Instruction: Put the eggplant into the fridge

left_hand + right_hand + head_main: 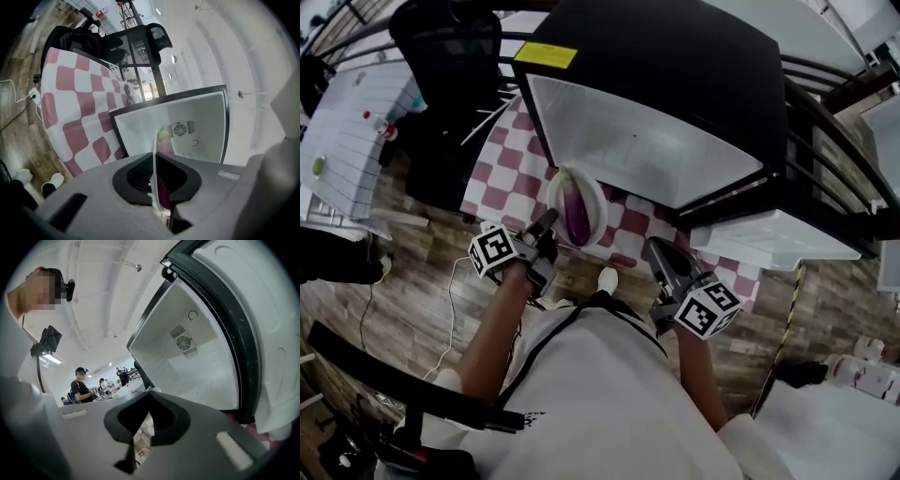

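Observation:
A purple eggplant (577,214) with a green stem lies on a white plate (558,192). My left gripper (551,220) is shut on the plate's near rim and holds it before the open black fridge (647,141), whose white inside faces me. In the left gripper view the plate's rim (155,145) stands edge-on between the jaws of the left gripper (155,157), with the eggplant (161,185) just right of it. My right gripper (656,248) is to the right, shut with nothing in it. In the right gripper view the right gripper (148,391) points at the fridge's inside (187,362).
The fridge stands on a red-and-white checked cloth (502,169). Its open door (778,239) swings out at the right. A black office chair (450,56) and a white table (347,122) are at the left. A cable (450,281) runs over the wooden floor. People (80,385) sit in the background.

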{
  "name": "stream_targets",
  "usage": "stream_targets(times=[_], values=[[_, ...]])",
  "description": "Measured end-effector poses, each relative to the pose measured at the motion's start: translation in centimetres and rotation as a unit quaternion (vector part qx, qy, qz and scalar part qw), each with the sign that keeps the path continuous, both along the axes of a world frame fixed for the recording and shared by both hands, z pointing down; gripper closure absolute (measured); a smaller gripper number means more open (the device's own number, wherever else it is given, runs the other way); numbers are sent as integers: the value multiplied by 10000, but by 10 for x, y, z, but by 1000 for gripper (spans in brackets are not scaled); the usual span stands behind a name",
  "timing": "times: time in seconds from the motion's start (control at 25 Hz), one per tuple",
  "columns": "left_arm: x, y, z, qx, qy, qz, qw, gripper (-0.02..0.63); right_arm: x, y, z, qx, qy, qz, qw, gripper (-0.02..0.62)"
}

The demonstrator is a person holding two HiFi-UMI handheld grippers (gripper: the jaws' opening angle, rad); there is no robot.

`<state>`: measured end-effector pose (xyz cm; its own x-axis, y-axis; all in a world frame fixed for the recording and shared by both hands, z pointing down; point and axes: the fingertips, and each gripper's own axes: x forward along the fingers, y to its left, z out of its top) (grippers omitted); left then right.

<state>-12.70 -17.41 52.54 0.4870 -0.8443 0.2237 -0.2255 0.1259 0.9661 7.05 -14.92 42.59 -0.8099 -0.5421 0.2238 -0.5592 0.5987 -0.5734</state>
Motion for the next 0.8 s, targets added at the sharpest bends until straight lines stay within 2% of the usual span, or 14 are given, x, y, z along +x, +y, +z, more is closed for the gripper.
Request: stream_targets(times=[0.44, 0.8], values=[[20, -53, 2, 39, -14, -386, 9992, 583, 1, -47, 14, -55, 87, -744, 9972, 589], [33, -75, 8, 17, 9, -510, 9987, 583, -7, -61, 11, -14, 109, -1169, 9931, 589]])
